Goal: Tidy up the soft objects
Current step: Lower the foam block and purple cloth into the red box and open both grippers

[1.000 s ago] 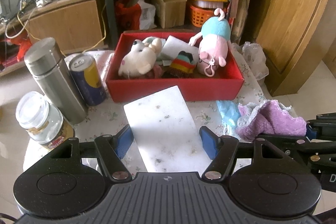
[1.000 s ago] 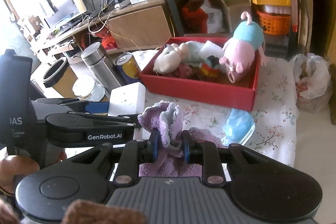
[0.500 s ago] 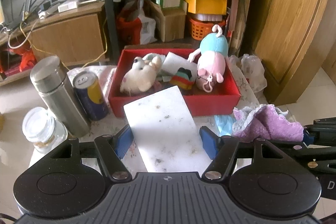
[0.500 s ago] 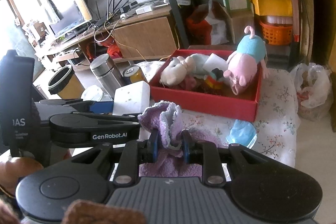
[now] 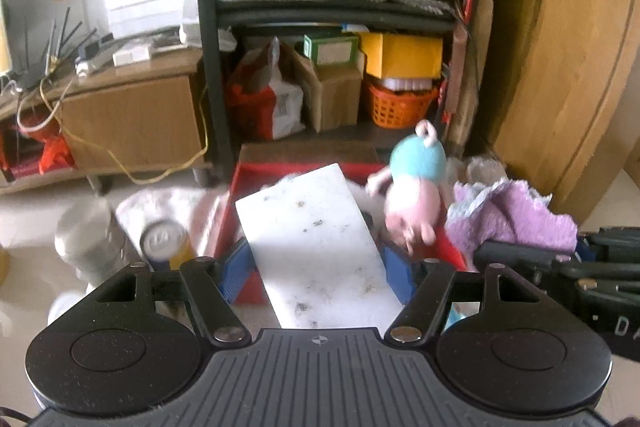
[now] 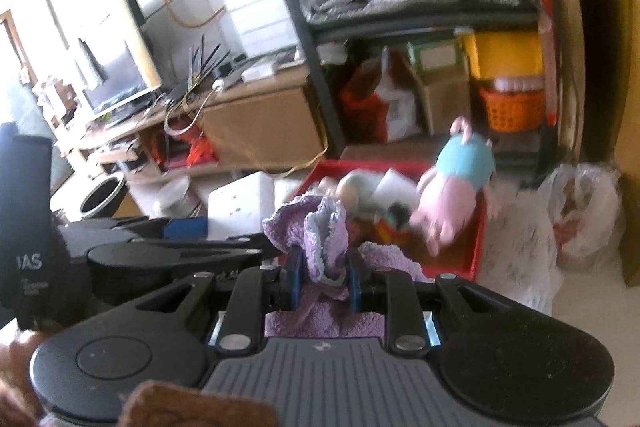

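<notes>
Cluttered room: left tool (image 5: 318, 261) clamps sponge (image 5: 316, 239), right tool (image 6: 324, 277) pinches cloth (image 6: 316, 239).

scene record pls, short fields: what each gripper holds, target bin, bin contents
left gripper: shut on white foam block, gripped across its width
right gripper: shut on purple towel, bunched between the pads
target bin: red box, open top, ahead of both grippers
bin contents: pink and blue pig plush, pale plush toy, small striped toy, white foam piece
beside the box: steel flask, drink can
image quality: motion blur
</notes>
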A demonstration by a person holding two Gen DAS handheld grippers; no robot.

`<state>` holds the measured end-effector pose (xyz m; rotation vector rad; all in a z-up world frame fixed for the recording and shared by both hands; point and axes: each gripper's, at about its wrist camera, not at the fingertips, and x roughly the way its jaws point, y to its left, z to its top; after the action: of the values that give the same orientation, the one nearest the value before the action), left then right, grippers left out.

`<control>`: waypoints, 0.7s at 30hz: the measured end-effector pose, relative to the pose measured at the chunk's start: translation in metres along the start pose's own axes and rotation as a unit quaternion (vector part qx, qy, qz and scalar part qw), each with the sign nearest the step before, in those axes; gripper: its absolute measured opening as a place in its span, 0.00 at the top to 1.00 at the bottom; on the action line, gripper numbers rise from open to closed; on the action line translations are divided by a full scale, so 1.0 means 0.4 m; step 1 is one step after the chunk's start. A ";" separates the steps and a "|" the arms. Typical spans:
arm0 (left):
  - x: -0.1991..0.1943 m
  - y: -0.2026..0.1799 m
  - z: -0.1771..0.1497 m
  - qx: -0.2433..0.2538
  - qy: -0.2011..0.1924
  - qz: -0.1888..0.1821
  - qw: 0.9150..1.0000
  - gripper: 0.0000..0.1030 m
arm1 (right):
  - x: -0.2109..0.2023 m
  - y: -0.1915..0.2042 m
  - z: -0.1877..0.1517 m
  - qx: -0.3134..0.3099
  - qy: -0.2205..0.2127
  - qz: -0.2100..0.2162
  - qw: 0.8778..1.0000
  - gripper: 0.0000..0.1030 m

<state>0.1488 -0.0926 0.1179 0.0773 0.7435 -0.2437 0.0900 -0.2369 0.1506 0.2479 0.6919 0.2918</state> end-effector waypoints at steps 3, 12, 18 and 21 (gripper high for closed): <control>0.051 0.006 0.037 -0.007 0.001 0.004 1.000 0.33 | 0.044 -0.021 0.050 0.004 -0.009 -0.012 1.000 1.00; 0.239 0.024 0.111 -0.035 0.017 0.005 0.999 0.32 | 0.234 -0.104 0.152 0.023 -0.011 -0.041 0.999 1.00; 0.356 0.072 0.115 -0.088 0.039 -0.005 0.995 0.20 | 0.355 -0.191 0.138 0.072 -0.017 -0.037 0.997 0.90; 0.375 0.082 0.108 -0.093 0.051 -0.006 0.994 0.20 | 0.387 -0.228 0.124 0.085 -0.008 -0.051 0.995 0.89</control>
<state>0.2918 -0.0966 0.0473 -0.0934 0.8647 -0.1822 0.2526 -0.2747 0.0676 0.3752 0.7121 0.1327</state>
